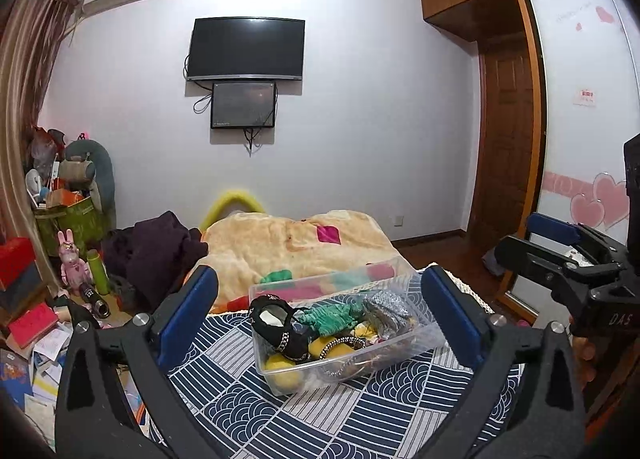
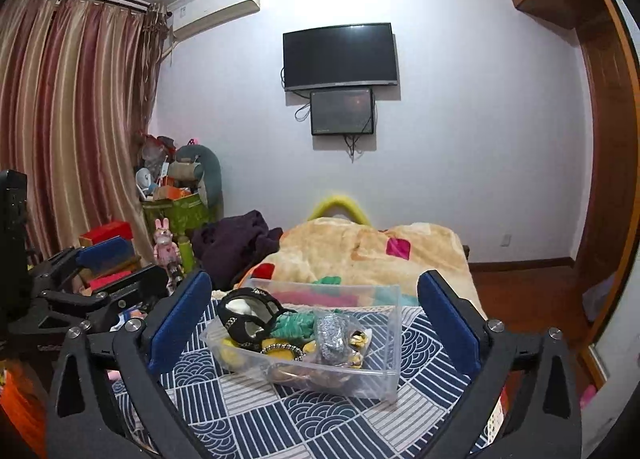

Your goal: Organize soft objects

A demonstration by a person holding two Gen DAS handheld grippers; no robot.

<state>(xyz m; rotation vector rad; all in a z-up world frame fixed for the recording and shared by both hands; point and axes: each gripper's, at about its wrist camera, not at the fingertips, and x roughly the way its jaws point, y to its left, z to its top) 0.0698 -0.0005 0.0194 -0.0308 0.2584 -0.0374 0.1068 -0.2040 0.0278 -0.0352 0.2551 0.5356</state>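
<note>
A clear plastic box (image 1: 424,343) (image 2: 390,339) sits on a navy patterned cloth (image 1: 320,411) (image 2: 320,419). It holds soft items: a black band with chain trim (image 1: 280,323) (image 2: 244,317), a green scrunchie (image 1: 332,317) (image 2: 294,325), a silver scrunchie (image 1: 386,305) (image 2: 334,333) and yellow pieces (image 1: 284,373). My left gripper (image 1: 320,315) is open and empty, in front of the box. My right gripper (image 2: 316,319) is open and empty, also in front of it. Each gripper shows at the edge of the other's view, the right (image 1: 560,259) and the left (image 2: 88,279).
A bed with a beige blanket (image 1: 288,243) (image 2: 360,247) lies behind the box. Dark clothes (image 1: 156,251) (image 2: 236,243) are heaped at its left. Toys, books and boxes (image 1: 60,259) crowd the left floor. A wardrobe (image 1: 568,119) stands at the right.
</note>
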